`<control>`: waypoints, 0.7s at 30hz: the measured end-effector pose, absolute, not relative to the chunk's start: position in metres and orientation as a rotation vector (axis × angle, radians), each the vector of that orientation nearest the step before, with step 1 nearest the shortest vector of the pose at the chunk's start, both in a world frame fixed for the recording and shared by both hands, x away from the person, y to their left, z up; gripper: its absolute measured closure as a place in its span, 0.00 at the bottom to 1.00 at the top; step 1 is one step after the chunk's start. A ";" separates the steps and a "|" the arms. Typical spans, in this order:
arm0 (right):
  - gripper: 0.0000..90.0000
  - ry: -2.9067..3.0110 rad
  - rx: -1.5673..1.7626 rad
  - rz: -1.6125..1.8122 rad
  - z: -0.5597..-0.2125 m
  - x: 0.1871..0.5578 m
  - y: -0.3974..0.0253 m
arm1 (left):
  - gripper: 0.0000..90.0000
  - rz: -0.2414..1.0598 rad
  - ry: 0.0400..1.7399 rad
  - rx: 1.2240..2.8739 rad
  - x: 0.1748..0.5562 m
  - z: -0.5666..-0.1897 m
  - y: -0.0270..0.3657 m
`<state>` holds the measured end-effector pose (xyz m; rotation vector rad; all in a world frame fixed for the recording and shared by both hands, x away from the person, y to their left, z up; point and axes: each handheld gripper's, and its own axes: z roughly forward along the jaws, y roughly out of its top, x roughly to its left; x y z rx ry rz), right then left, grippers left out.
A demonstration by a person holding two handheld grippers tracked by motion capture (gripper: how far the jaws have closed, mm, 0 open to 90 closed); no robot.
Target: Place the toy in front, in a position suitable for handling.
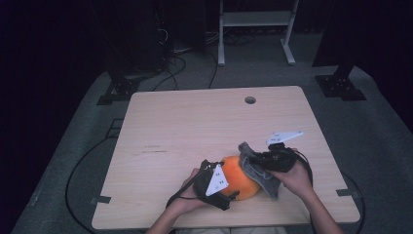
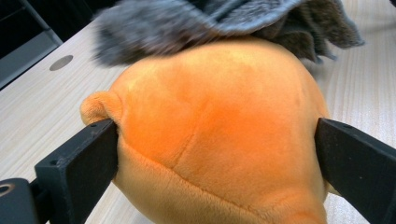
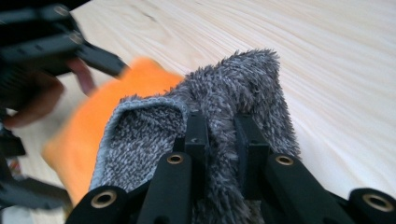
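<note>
An orange plush toy (image 1: 238, 176) lies near the table's front edge. My left gripper (image 1: 229, 187) is shut on the orange plush toy (image 2: 219, 140), one black jaw pressing into each side of it. A grey fuzzy cloth (image 1: 255, 168) drapes over the toy's right side. My right gripper (image 1: 258, 161) is shut on the grey fuzzy cloth (image 3: 219, 126), with a fold pinched between its jaws. In the right gripper view the plush toy (image 3: 93, 121) shows orange behind the cloth, and a hand with the other gripper sits at the left.
The light wooden table (image 1: 195, 126) has a round cable hole (image 1: 250, 100) near its far edge. Cables and a white metal stand (image 1: 255, 29) lie on the grey floor beyond it. Black stand feet sit at both far corners.
</note>
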<state>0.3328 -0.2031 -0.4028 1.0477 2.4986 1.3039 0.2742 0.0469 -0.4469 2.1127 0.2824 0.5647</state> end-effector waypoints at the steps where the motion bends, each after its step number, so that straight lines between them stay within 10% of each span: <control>1: 0.86 2.476 1.073 1.312 -0.406 0.328 -0.212 | 0.02 0.564 0.290 2.112 0.275 -0.447 0.047; 21: 0.85 2.433 0.960 1.332 -0.412 0.295 -0.212 | 0.08 0.482 0.369 2.024 0.285 -0.437 0.057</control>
